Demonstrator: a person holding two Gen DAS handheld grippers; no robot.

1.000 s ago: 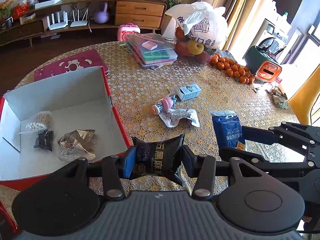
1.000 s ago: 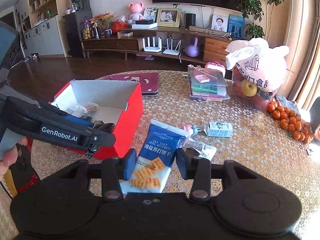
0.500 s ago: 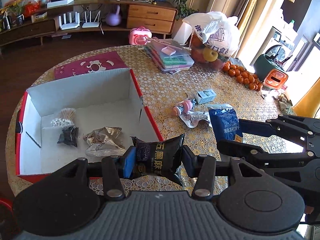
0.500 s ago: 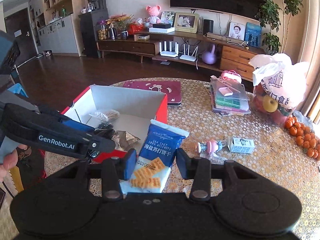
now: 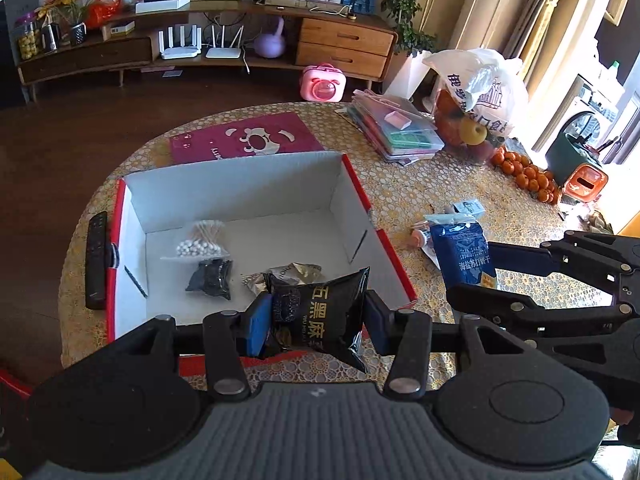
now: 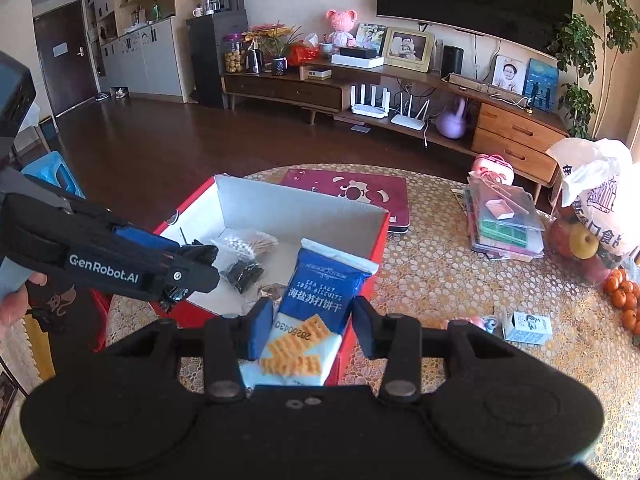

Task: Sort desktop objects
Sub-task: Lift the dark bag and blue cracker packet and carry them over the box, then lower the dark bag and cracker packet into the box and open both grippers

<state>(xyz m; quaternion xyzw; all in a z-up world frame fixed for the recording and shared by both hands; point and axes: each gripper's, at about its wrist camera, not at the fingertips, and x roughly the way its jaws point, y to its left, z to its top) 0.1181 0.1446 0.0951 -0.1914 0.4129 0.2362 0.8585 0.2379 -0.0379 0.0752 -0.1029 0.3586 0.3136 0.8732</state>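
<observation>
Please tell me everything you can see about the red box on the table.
The red box is an open cardboard carton, red outside and white inside, without a lid, standing flat on the table. Inside lie a cotton swab bag, a small black packet and a crumpled foil wrapper. A black remote lies along its left wall, seemingly touching it.

Red box (image 5: 376, 220) stands open-topped; packets (image 5: 208, 256) crowd its left floor.

Lower centre of the right wrist view, the blue biscuit packet (image 6: 320, 304) reads "SEA SALT SODA BISCUITS", Chinese characters and upside-down "20250430". At left, the left claw (image 6: 188, 276) bears "GenRobot.AI". The black snack packet (image 5: 320, 312) shows gold Chinese characters.
</observation>
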